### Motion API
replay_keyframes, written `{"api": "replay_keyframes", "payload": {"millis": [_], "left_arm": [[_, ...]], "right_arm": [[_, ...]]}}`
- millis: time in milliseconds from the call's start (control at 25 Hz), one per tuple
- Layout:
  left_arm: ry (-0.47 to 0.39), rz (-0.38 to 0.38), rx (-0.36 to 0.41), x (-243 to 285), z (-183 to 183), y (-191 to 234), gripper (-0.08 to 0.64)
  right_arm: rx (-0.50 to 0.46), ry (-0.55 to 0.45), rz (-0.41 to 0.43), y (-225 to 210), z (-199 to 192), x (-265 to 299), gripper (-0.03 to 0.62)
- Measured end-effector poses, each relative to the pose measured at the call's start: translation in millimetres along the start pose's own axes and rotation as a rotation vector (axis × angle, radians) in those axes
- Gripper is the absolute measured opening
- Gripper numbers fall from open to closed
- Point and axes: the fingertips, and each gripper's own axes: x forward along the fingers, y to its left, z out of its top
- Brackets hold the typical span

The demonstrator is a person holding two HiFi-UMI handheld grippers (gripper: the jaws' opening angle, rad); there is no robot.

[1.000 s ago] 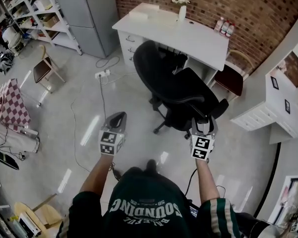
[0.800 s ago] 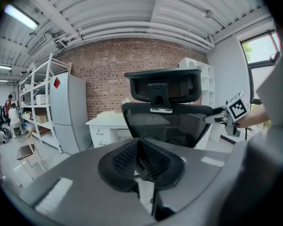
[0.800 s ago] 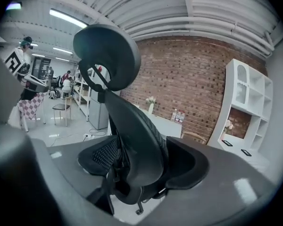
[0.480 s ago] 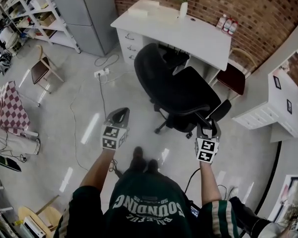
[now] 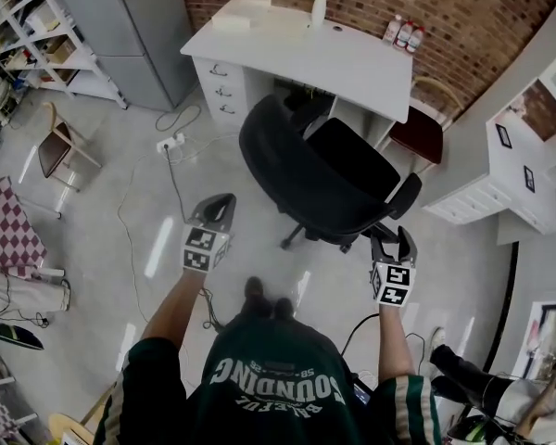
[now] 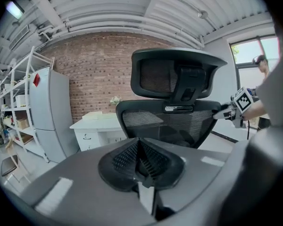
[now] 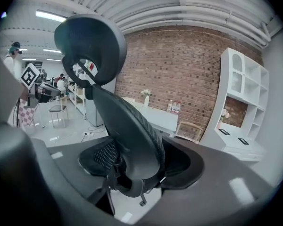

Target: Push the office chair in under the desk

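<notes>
**Item:** black office chair (image 5: pixel 324 179) with a mesh back, a curved headrest, padded arms and a star base on castors. It stands on the pale glossy floor (image 5: pixel 102 202) in front of the bench. Its seat front is close to the kneehole and its back is turned to the person, with most of the chair clear of the bench.

**Surroundings, left to right:**
- White metal shelving rack (image 5: pixel 37 35).
- Tall grey cabinet (image 5: pixel 144 26).
- White power strip (image 5: pixel 170 143), with its cable lying on the floor.
- White rectangular bench (image 5: pixel 296 49) with a smooth top and a drawer stack on its left side.
- Slim white vase with pale flowers (image 5: pixel 318 7) on the bench, by the red brick wall (image 5: pixel 482 17).

**Left hand-held gripper** (image 5: pixel 224 200): the ribbed black jaws are pressed together with nothing between them. It is held level with the chair back and apart from it.

**Right hand-held gripper** (image 5: pixel 392 236): the jaws stand wide and have just been opening. The edge of the chair's backrest shows in the gap between them. Whether either pad touches it cannot be told.
</notes>
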Motion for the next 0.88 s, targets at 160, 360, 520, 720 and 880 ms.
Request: {"api": "replay_keyframes", "payload": {"millis": [160,360,520,720,880], "left_arm": [[-0.001,-0.032,0.023,14.1,4.7,1.8,0.011],[-0.012,-0.09,0.061,31.2,9.2,-1.3,0.082],[-0.039,-0.123,0.07,43.3,16.1,-1.1,0.156],[-0.054,-0.167,0.107,67.5,22.1,-1.3,0.286],[-0.071,-0.198,0.131,94.3,30.4,3.6,0.371]], "right_arm": [[0.047,0.006,-0.049,-17.9,-6.7,-4.4,0.293],[0.101,0.004,-0.085,-40.1,-12.6,-7.2,0.299],[0.151,-0.001,-0.119,-56.3,-19.2,-8.0,0.301],[0.206,0.008,-0.143,-72.9,-25.2,-7.5,0.298],[0.215,-0.001,-0.134,-83.0,-24.0,-5.2,0.298]]}}
